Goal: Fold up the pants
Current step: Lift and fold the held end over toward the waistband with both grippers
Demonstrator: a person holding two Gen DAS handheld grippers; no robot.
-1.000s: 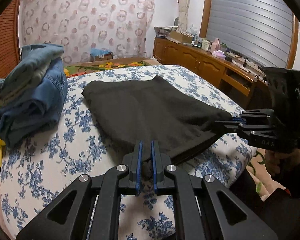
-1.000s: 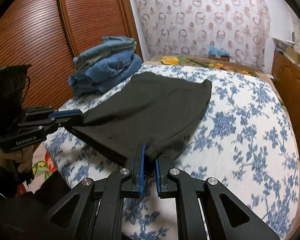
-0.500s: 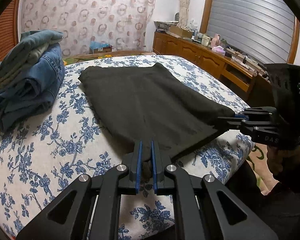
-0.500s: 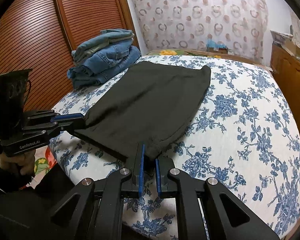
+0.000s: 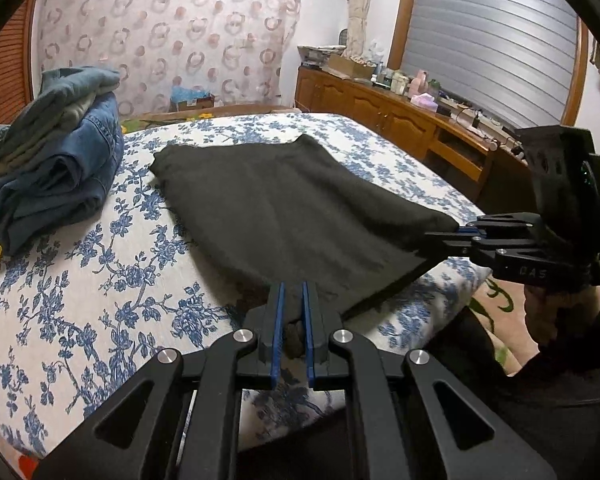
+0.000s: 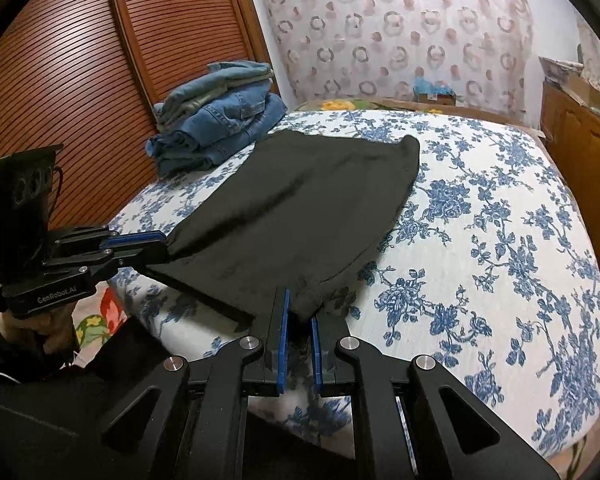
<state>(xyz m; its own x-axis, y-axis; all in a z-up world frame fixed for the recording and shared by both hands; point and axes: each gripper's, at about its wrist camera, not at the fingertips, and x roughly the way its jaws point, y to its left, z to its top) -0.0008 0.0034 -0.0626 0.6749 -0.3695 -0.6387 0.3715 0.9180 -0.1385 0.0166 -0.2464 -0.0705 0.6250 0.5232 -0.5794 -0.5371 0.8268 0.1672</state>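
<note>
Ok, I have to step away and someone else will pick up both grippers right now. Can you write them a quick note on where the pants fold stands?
Left gripper: shut on the near left corner of the black pants.
Right gripper: shut on the near right corner.
The pants lie flat on the floral bedspread, near edge at the bed's edge, lifted slightly between the two grips.
A stack of folded jeans sits at the far left of the bed.
Done: both near corners gripped.
Left: probably carry the near edge over to the far edge, release, and smooth.
</note>
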